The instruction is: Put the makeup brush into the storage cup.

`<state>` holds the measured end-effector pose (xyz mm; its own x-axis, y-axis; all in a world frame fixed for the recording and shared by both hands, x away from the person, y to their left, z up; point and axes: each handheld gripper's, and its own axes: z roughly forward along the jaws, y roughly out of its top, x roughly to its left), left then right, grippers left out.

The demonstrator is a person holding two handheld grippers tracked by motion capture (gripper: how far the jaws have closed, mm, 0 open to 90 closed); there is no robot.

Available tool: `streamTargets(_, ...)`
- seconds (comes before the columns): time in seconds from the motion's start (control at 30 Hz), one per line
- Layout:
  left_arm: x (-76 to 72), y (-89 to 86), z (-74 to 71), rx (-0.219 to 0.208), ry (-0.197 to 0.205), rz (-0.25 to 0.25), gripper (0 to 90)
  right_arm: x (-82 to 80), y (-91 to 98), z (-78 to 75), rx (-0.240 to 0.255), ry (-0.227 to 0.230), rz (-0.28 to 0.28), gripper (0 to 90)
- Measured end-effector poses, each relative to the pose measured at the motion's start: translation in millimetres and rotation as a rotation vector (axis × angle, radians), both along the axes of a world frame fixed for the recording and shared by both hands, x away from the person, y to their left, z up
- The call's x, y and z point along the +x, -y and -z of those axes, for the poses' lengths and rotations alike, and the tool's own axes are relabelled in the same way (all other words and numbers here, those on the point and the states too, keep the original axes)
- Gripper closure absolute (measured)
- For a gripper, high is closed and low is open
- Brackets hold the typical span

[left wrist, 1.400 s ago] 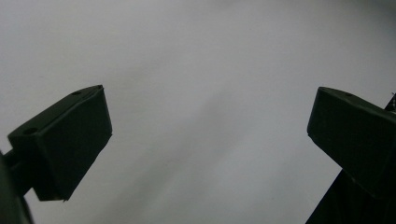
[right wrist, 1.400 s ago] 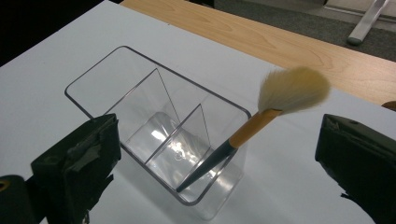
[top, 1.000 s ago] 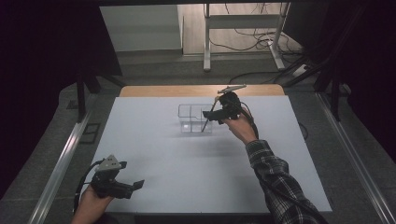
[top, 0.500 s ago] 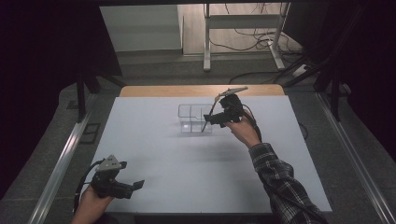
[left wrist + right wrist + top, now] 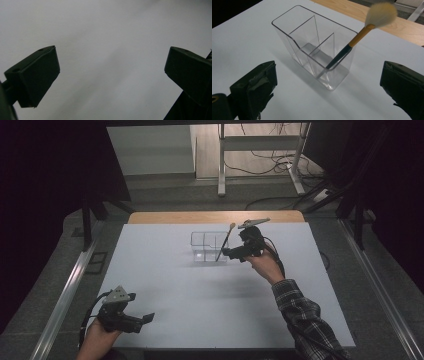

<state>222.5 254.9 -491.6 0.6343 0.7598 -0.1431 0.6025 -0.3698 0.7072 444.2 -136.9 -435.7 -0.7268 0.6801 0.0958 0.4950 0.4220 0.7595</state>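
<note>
Brush [image 5: 352,43] light, thin, stiff; leans in clear organizer [image 5: 312,50], bristles toward 1 o'clock. Pinch mid-handle. Right claw [image 5: 327,85] open, empty.

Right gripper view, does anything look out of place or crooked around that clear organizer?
Nothing looks wrong. The makeup brush leans at a slant in an end compartment of the clear organizer, bristles up, which is normal. The organizer stands upright on the table, nothing spilled. The right gripper is open beside it.
</note>
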Motion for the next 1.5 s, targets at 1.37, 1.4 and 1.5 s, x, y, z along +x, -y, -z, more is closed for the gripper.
streamTargets(1.37, 0.6, 1.1, 0.5, 0.001, -0.012, -0.008, 0.0, -40.2, 17.5, 12.2, -0.041, 0.007, -0.028, 0.4)
streamTargets(1.4, 0.7, 1.1, 0.6, 0.002, -0.013, -0.009, 0.0, -40.7, 17.7, 12.4, -0.04, 0.008, -0.029, 0.4)
streamTargets(1.5, 0.7, 1.2, 0.6, 0.002, -0.013, -0.009, 0.0, -41.9, 17.7, 12.8, -0.039, 0.011, -0.032, 0.4)
